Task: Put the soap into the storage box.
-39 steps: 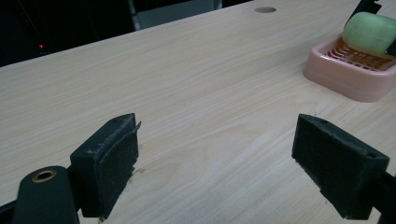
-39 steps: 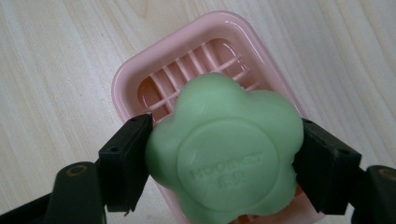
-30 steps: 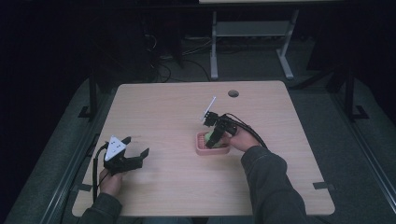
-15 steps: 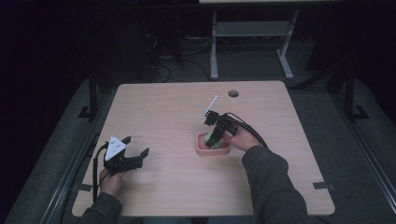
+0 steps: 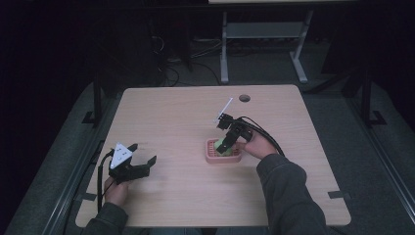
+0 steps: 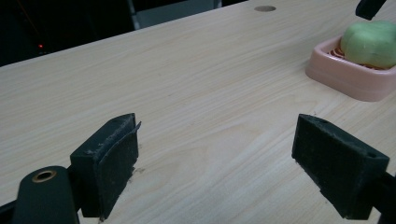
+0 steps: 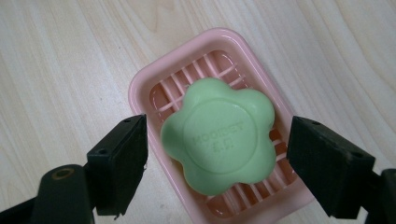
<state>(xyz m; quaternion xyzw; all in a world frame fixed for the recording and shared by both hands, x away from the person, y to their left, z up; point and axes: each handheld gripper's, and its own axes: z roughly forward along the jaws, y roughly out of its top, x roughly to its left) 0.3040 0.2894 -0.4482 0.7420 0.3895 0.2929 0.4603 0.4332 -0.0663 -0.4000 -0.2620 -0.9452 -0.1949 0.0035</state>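
Note:
A green flower-shaped soap [image 7: 219, 135] lies in a pink slatted soap dish [image 7: 140, 88] on the wooden table. My right gripper [image 7: 217, 126] hangs just above it, open, with one jaw on each side of the soap and a gap at both. From the high view the right gripper [image 5: 225, 142] points down over the soap [image 5: 222, 148] in the dish [image 5: 211, 157] right of the table's middle. My left gripper [image 5: 143, 152] rests open at the front left, nothing between its jaws. In the left gripper view that gripper [image 6: 219, 140] faces bare wood, with the dish [image 6: 350, 79] and soap [image 6: 371, 44] far right.
A round cable hole [image 5: 244, 98] sits near the table's far edge. A metal desk frame [image 5: 225, 49] stands on the floor beyond the table. Bare wood [image 5: 171, 122] spreads between the two grippers. A sleeved forearm [image 5: 284, 191] comes in at the front right.

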